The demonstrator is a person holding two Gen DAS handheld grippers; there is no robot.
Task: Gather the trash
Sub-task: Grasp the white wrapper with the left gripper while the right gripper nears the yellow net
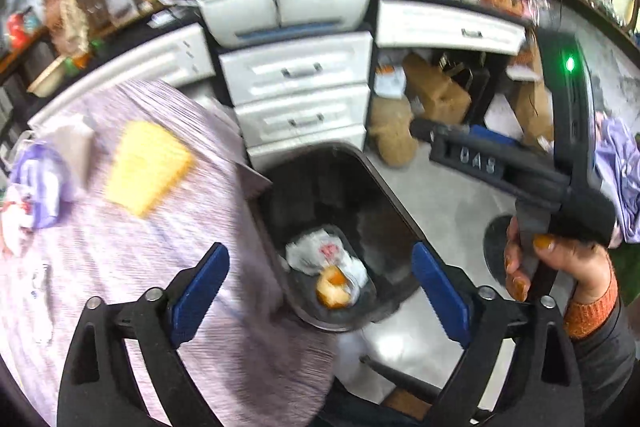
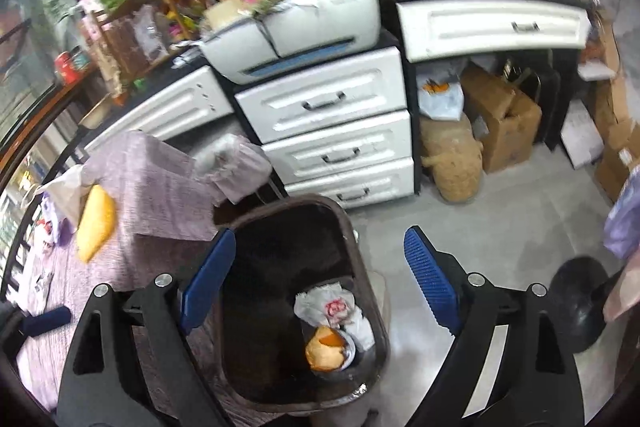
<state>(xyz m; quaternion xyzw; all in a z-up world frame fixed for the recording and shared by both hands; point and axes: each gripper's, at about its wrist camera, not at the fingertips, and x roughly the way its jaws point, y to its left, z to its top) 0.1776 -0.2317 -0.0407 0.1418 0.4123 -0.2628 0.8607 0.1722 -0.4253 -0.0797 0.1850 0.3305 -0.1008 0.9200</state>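
A dark trash bin stands on the floor against the table with the purple cloth. At its bottom lie a crumpled white bag with red print and an orange-yellow scrap. My left gripper hangs open over the bin with nothing between its blue pads. My right gripper is also open and holds nothing above the same bin, bag and scrap. On the table lie a yellow pad and purple-white wrappers.
White drawers and a printer stand behind the bin. Cardboard boxes and a sack fill the space under the desk. A black round stand base sits on the grey floor at right. A hand with an orange cuff holds the other tool's handle.
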